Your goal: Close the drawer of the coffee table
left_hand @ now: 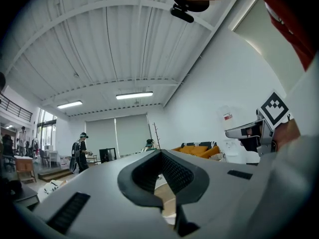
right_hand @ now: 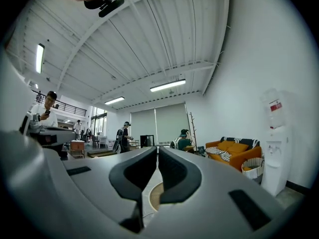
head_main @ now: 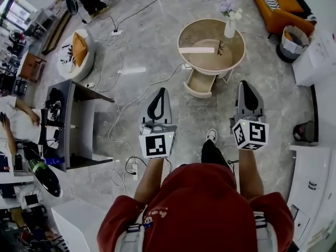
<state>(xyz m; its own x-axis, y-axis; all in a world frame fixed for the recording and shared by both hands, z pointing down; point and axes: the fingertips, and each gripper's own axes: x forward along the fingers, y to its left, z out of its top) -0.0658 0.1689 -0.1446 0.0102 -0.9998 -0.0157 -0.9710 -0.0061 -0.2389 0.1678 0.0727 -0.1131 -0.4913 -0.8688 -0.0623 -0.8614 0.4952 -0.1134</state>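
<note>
Where the coffee table [head_main: 202,35] stands on the marble floor [head_main: 152,41], its drawer [head_main: 201,83] hangs open. Left gripper [head_main: 161,90] and right gripper [head_main: 247,83], well short of it, are closed on nothing

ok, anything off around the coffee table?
Yes. The drawer of the coffee table is pulled out toward the person and left open; its inside looks empty. The vase on top stands upright, and nothing is spilled.

Orange sofa [head_main: 281,7] beside a basket [head_main: 293,42] (white vase [head_main: 230,28] nearby).
</note>
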